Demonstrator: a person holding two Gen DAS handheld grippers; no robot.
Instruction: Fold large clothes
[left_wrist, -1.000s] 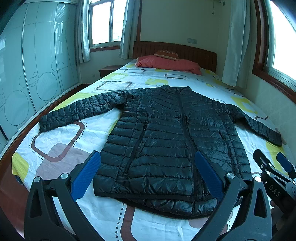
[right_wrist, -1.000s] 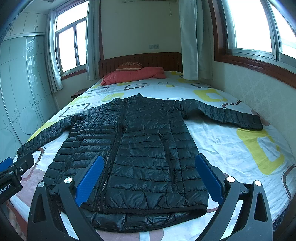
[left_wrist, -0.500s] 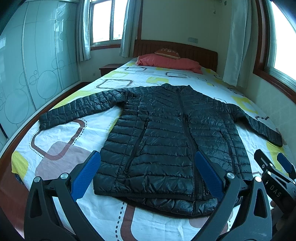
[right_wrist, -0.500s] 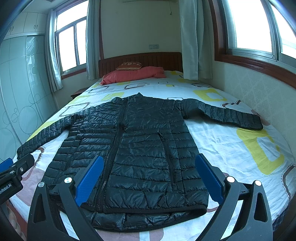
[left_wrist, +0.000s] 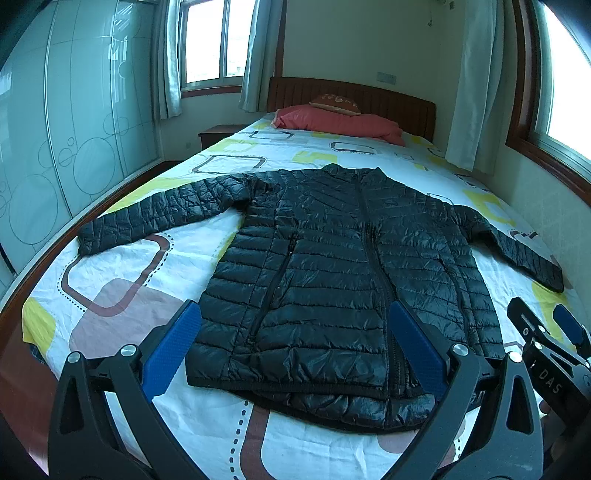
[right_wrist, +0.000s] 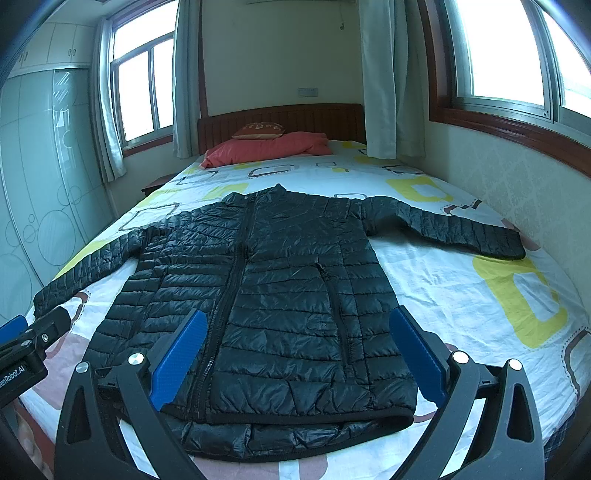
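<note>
Though it lies spread flat and zipped on the bed (left_wrist: 122, 314), the black quilted jacket (left_wrist: 332, 280) is not wholly on show: its near hem is partly covered by the blue-padded fingers (left_wrist: 173, 345) of the left gripper (left_wrist: 295, 347), and a second layer of padding peeks out crumpled beneath that hem. The collar points to the far end and both sleeves stretch outward. The left cuff reaches close to the bed's left edge, while the right cuff lies near the wall side. The left gripper hangs wide open above the hem, holding nothing. The right gripper (right_wrist: 295, 347) is likewise spread wide and empty over the same hem; in the left view only part of it juts in at the right edge. The patterned sheet shows creases. At the far end a red pillow (right_wrist: 266, 149) lies against the wooden headboard (right_wrist: 280, 122), with a smaller cushion on top whose lettering is too small to read. Curtains (right_wrist: 391, 85) cover part of the headboard.
</note>
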